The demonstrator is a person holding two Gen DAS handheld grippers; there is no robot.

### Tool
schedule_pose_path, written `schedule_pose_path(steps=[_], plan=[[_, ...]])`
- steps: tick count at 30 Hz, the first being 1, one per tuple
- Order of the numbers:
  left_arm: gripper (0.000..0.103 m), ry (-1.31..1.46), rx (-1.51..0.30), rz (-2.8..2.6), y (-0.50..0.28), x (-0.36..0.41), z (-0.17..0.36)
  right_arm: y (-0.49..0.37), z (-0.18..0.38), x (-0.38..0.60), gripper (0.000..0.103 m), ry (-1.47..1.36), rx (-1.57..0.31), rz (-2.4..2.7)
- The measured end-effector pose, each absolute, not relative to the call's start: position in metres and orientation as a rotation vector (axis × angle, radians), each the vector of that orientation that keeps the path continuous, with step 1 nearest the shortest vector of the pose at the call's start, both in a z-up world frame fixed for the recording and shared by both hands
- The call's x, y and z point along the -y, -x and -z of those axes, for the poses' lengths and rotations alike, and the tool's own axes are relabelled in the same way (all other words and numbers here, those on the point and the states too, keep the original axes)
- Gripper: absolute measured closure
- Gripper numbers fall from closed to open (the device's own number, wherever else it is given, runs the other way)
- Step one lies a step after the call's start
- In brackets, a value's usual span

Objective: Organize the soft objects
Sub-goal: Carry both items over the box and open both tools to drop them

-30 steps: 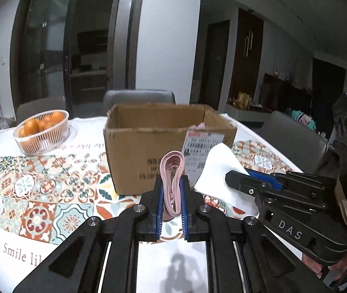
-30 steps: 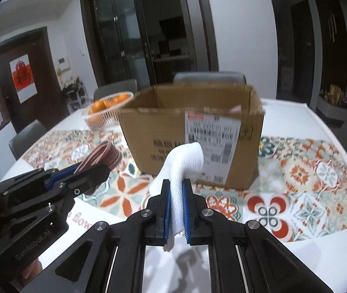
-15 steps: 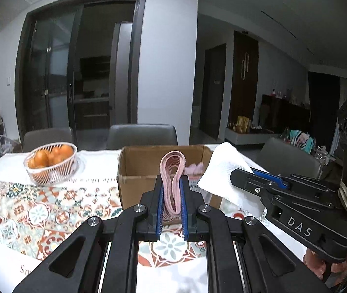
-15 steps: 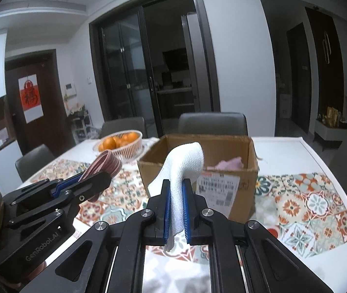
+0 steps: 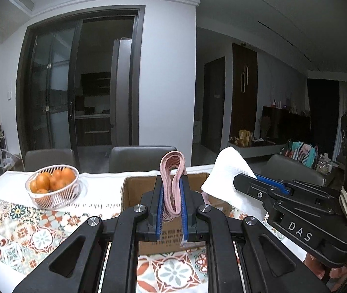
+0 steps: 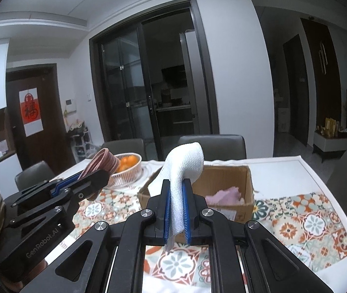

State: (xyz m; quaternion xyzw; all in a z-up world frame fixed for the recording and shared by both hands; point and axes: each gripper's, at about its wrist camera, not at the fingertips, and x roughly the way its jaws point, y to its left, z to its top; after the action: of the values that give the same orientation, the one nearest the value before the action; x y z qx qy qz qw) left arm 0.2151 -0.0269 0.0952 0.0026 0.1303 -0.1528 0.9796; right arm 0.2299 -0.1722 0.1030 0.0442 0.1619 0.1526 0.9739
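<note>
While both tongs hover above the box (image 6: 224,183), each pinches a cloth.

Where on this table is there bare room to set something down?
Free: patterned tablecloth right of the brown cardboard box, and the strip between box and white wire basket of oranges. Crowded: the box's right side, holding pink cloth.
</note>
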Motion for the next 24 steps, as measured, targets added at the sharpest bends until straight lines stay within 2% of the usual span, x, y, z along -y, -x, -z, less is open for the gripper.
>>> schedule_pose_path(steps=[11,24], plan=[[0.09,-0.025,-0.27,0.296,-0.261,0.031,-0.098,-0.265,-0.11,0.174,0.093,-0.084,-0.311,-0.298],[0.09,-0.051,-0.352,0.275,-0.324,0.042,-0.077,-0.326,-0.09,0.178,0.093,-0.077,-0.375,-0.284]])
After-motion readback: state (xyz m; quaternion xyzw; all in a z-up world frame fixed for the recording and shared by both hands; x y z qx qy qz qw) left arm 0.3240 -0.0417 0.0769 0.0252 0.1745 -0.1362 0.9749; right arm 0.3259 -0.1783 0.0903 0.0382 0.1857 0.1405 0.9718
